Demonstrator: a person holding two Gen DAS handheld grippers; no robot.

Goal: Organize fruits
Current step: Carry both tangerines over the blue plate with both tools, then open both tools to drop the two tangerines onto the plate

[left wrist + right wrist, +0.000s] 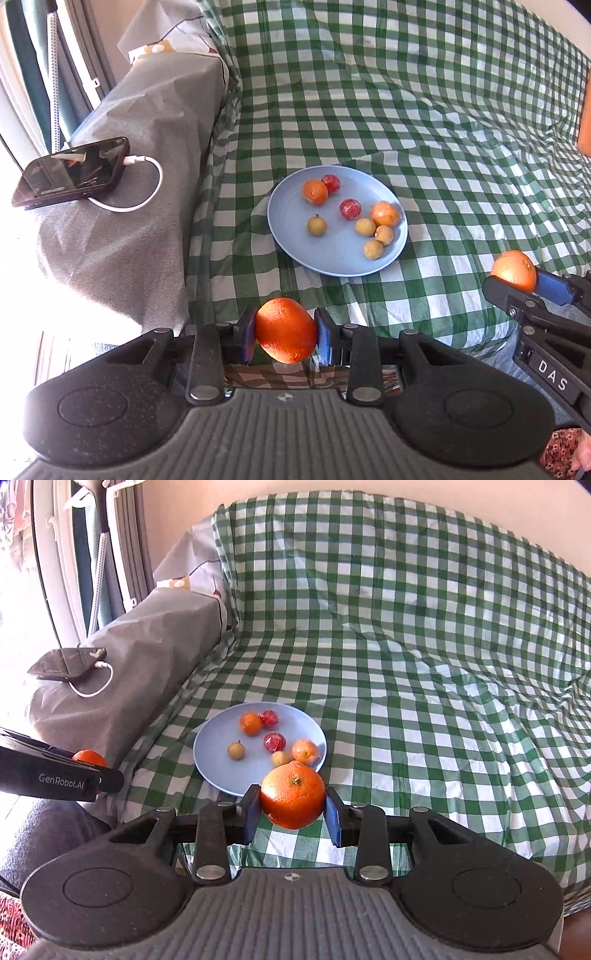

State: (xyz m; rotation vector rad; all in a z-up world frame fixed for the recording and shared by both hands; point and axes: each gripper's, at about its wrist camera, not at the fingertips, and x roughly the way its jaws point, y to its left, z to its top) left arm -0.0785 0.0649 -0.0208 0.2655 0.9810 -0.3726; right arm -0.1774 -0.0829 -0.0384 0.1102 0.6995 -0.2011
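Left tool (285,334) clamped on an orange (285,328), right tool (291,808) clamped on another orange (293,799) hiding the plate (214,760) rim at 6 o'clock, plate holding two small oranges, two red fruits, four longans, phone (70,171) at 9 o'clock

My right tool (291,805) pinches a large orange (293,799) between its blue pads (252,812), stem end facing me. Just beyond it sits a blue plate (214,749) on the green checked cloth (424,664), carrying two small oranges, two red fruits and some pale round ones. At far left, my left tool (94,775) grips another orange (88,757). A phone (66,664) lies on the grey cover.
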